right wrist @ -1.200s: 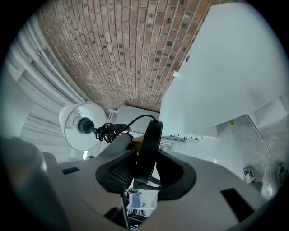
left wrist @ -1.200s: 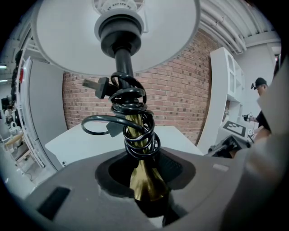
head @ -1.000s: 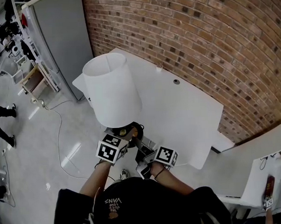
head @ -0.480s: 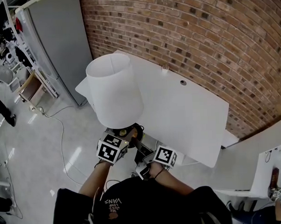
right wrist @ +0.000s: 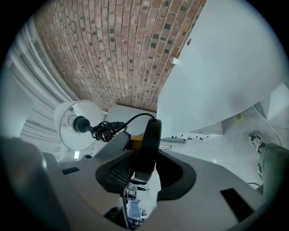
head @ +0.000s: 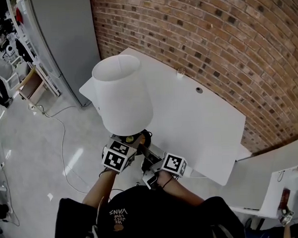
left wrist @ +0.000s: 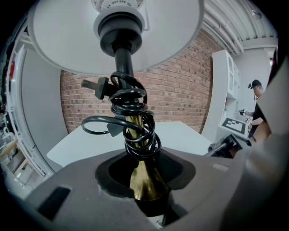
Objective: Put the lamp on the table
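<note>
Counted: 1 lamp (head: 123,105), 2 grippers, 1 table (head: 203,123), 1 cord (left wrist: 132,110) with 1 plug (left wrist: 95,84). Held upright in the air at the table's near-left edge, not set down.

Gripped by the brass stem (left wrist: 143,178) in the left gripper (head: 128,146), jaws clenched on it just below the cord coils. Gripped by the black base (right wrist: 150,140) in the right gripper (head: 149,156), jaws pinching its rim.

Only in the head view: the white shade (head: 118,78) from above, hiding stem and cord; the brick wall (head: 209,34) running behind the table.

Only in the left gripper view: cord wound round the stem, the shade's underside, 1 person (left wrist: 257,94) far right.

Only in the right gripper view: base edge-on, 1 shoe (right wrist: 256,142) on the floor (right wrist: 226,149).
</note>
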Available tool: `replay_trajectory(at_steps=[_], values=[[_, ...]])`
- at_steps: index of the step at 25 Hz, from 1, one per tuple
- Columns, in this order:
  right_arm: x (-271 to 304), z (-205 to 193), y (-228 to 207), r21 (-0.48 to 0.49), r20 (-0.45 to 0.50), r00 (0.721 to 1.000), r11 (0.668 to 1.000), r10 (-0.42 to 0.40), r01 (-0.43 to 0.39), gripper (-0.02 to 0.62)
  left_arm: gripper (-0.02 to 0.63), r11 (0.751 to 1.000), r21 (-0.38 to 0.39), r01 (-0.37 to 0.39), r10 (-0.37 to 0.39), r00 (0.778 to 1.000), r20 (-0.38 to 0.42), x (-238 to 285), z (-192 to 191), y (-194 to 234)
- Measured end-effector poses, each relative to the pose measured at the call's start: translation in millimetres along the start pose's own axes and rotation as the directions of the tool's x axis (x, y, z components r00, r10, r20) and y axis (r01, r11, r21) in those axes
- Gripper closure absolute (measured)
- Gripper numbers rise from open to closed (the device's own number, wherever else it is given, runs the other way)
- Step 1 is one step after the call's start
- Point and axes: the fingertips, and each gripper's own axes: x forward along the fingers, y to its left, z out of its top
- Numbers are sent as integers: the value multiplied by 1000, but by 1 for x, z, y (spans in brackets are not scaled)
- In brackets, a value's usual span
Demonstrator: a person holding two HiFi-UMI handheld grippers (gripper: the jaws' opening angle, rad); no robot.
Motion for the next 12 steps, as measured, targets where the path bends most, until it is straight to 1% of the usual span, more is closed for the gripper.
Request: replay_trajectory(at_steps=[3, 6, 12], values=[[14, 16, 1, -4, -16, 1000, 1000, 4, -4, 463, 460, 1000, 4, -8, 8, 1000, 2, 13, 11, 14], [29, 40, -1, -4, -20, 1000, 1000, -13, 13, 463, 460, 1000, 9, -14, 14, 1000, 5, 33, 25, 29], [60, 90, 0, -18, -25, 999, 1000, 25, -26, 463, 460, 1000, 7, -27, 27, 1000, 6, 73, 53, 57]])
